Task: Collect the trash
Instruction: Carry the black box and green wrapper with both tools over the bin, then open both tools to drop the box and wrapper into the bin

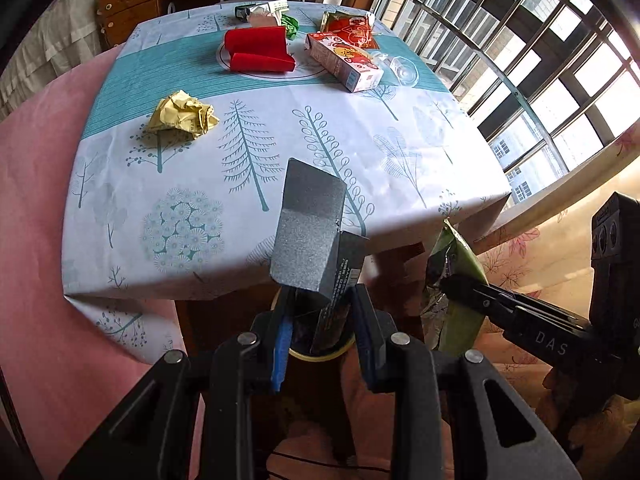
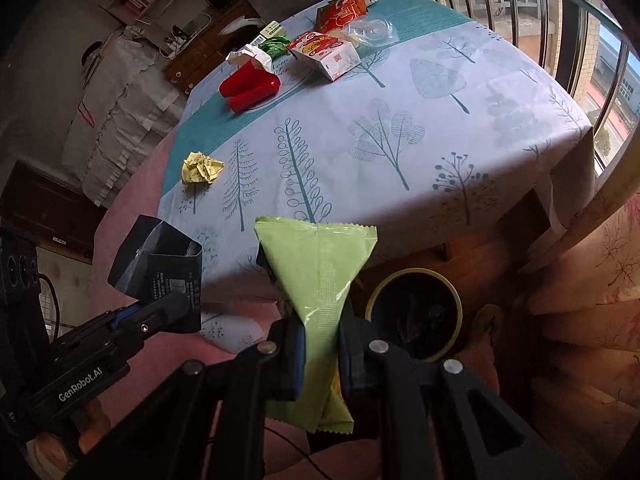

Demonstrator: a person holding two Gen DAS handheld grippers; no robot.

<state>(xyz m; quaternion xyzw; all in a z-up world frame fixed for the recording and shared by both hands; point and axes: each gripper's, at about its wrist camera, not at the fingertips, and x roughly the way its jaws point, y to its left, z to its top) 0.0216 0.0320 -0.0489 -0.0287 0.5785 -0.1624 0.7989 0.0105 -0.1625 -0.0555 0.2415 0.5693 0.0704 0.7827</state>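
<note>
My left gripper (image 1: 320,312) is shut on a dark grey flattened carton (image 1: 314,236), held just off the table's near edge and over a yellow-rimmed bin (image 1: 320,354). To its right, my right gripper (image 2: 320,340) is shut on a light green snack packet (image 2: 320,272), with the bin (image 2: 416,312) just right of it. Each view also shows the other gripper with its load: the packet (image 1: 460,264) and the carton (image 2: 160,264). On the table lie a crumpled yellow paper (image 1: 182,118), a red folded piece (image 1: 258,49), a red-and-white carton (image 1: 344,60), a red bag (image 1: 350,28) and a clear plastic cup (image 1: 404,69).
The tree-print tablecloth (image 1: 280,152) hangs over the table's near edge. A pink cloth (image 1: 36,200) lies at the left. A barred window (image 1: 540,60) runs along the right and a wooden cabinet (image 1: 132,4) stands behind the table. A floral cushion (image 2: 600,280) sits right of the bin.
</note>
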